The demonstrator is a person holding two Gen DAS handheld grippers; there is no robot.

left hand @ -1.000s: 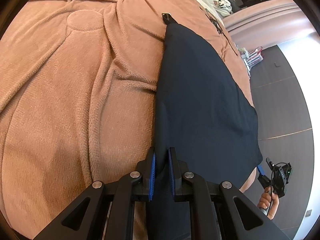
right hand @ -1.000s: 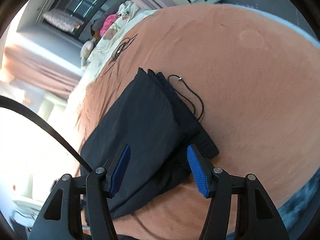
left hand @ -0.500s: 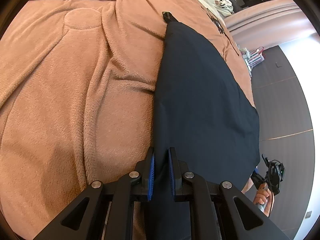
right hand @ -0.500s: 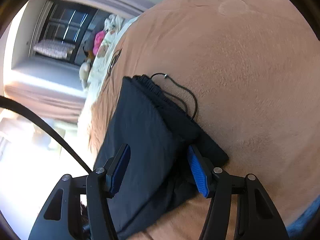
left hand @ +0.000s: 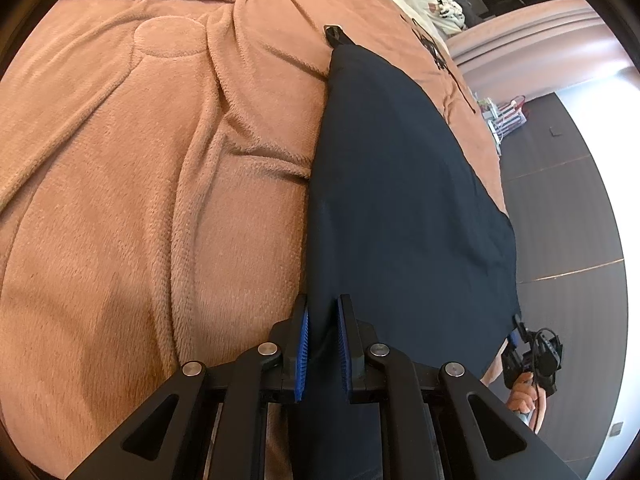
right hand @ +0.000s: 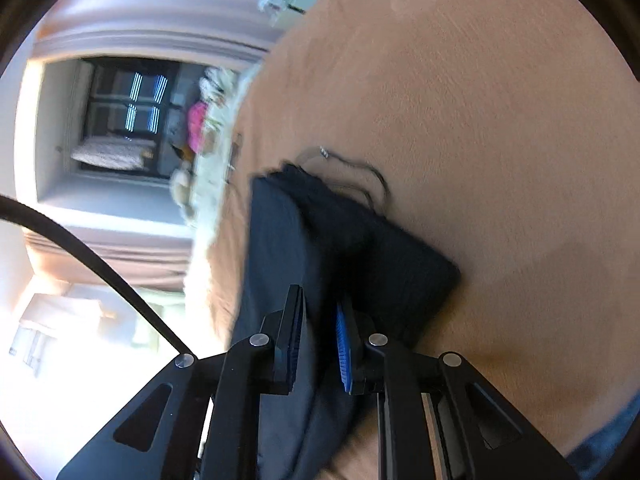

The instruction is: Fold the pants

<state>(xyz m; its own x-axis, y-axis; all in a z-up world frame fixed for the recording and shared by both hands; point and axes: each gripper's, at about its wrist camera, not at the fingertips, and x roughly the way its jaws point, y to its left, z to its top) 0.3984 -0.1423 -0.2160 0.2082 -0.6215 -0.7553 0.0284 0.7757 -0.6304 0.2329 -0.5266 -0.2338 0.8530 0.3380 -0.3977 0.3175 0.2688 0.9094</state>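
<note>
pants [left hand: 400, 208]: dark navy, plain
blanket [left hand: 140, 160]: tan-orange, plush, plain
gripper pads [left hand: 304, 340]: blue
drawstring [right hand: 372, 176]: black

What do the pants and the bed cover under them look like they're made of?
Pants: seemingly a thin, smooth woven fabric, matte dark navy, lying flat with few creases; ribbed band at one end. Bed cover: probably plush fleece, tan, with visible short nap and stitched quilting lines.
</note>
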